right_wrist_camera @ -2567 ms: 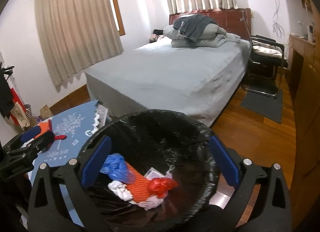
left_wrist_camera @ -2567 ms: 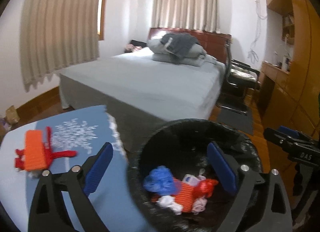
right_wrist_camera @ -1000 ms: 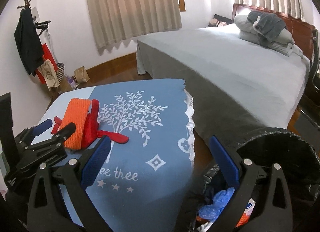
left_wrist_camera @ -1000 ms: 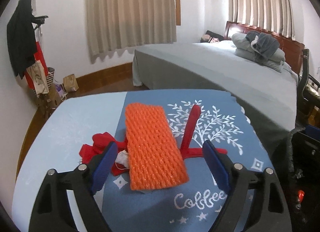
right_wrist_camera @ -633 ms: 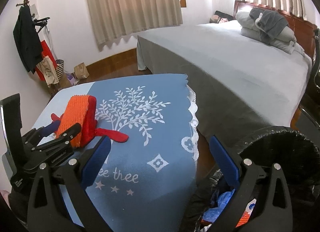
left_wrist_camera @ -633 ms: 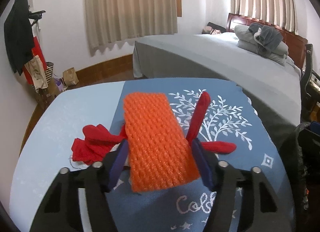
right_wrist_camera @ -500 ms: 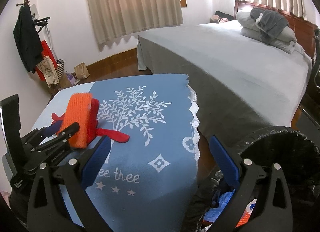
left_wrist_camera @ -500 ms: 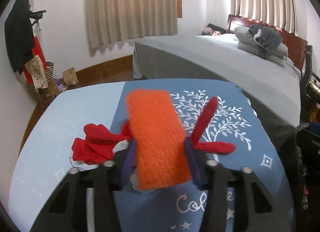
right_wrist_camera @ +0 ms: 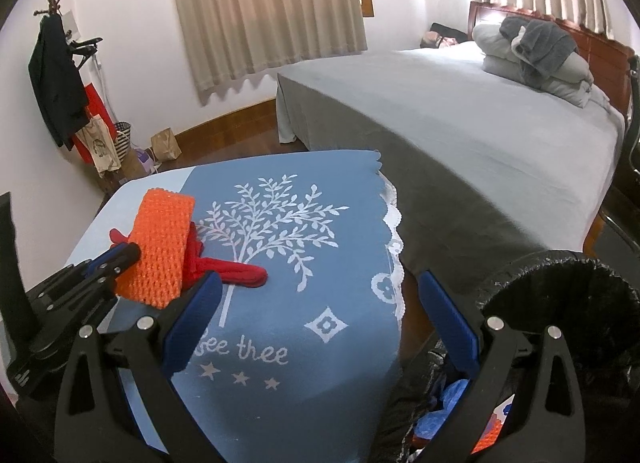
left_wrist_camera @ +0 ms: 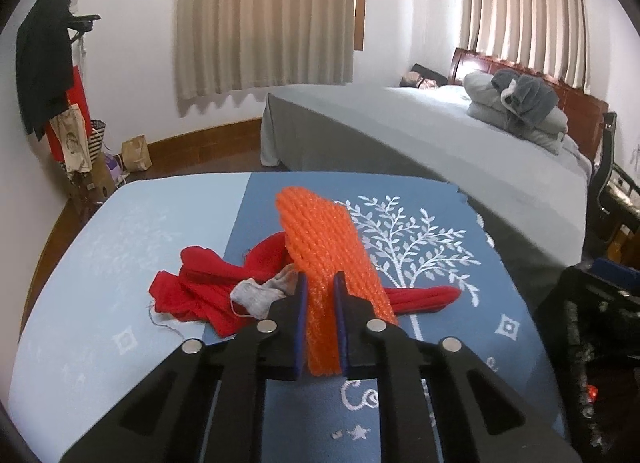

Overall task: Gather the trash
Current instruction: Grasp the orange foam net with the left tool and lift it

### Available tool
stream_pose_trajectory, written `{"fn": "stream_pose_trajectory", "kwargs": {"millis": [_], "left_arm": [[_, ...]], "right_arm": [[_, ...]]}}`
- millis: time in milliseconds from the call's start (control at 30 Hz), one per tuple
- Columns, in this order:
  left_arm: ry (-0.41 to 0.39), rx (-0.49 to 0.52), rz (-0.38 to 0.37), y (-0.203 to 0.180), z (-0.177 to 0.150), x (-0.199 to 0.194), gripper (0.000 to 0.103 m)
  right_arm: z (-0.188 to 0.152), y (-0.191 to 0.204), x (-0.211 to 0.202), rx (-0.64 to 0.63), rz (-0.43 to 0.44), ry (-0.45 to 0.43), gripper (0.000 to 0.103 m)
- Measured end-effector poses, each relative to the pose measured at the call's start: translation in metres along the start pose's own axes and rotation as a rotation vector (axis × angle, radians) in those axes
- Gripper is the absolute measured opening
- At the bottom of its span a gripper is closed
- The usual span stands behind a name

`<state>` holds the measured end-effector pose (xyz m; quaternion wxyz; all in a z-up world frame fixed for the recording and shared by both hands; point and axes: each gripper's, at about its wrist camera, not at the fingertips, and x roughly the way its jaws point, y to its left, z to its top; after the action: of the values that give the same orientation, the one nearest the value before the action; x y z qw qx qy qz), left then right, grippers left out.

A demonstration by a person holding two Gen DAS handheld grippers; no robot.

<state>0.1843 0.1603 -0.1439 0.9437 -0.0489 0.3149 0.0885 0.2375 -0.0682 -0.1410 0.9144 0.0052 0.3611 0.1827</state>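
Note:
An orange foam net sleeve [left_wrist_camera: 326, 259] stands on edge over the blue tablecloth [left_wrist_camera: 420, 375], squeezed flat between the blue pads of my left gripper [left_wrist_camera: 320, 287], which is shut on its near end. The right wrist view shows the same sleeve [right_wrist_camera: 162, 243] held by the left gripper [right_wrist_camera: 126, 257] at the left. A red cloth scrap [left_wrist_camera: 208, 283] and a small grey rag [left_wrist_camera: 260, 293] lie under and beside it. My right gripper [right_wrist_camera: 316, 319] is open and empty, above the table's near edge. The black-lined trash bin [right_wrist_camera: 560, 303] stands at the lower right, with trash inside.
A grey bed [right_wrist_camera: 480, 123] with folded bedding lies behind the table. A coat rack with dark clothing [right_wrist_camera: 56, 79] and bags stand by the left wall. A dark chair [left_wrist_camera: 612, 191] is at the far right. Wooden floor runs between table and bed.
My left gripper has gone from wide open around the flat orange sleeve to shut on it, and the sleeve has tipped up onto its edge. The right gripper has stayed put.

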Motion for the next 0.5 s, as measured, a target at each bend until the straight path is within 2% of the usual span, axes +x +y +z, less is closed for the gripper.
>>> {"fn": "stream_pose_trajectory", "kwargs": {"millis": [233, 500], "left_arm": [[-0.044, -0.011, -0.001, 0.005, 0.000, -0.027, 0.012], [-0.061, -0.037, 0.057, 0.031, -0.008, -0.047, 0.012]], "right_arm": [[0.000, 0.005, -0.002, -0.004, 0.009, -0.008, 0.096], [0.000, 0.028, 0.003, -0.029, 0.041, -0.017, 0.096]]}}
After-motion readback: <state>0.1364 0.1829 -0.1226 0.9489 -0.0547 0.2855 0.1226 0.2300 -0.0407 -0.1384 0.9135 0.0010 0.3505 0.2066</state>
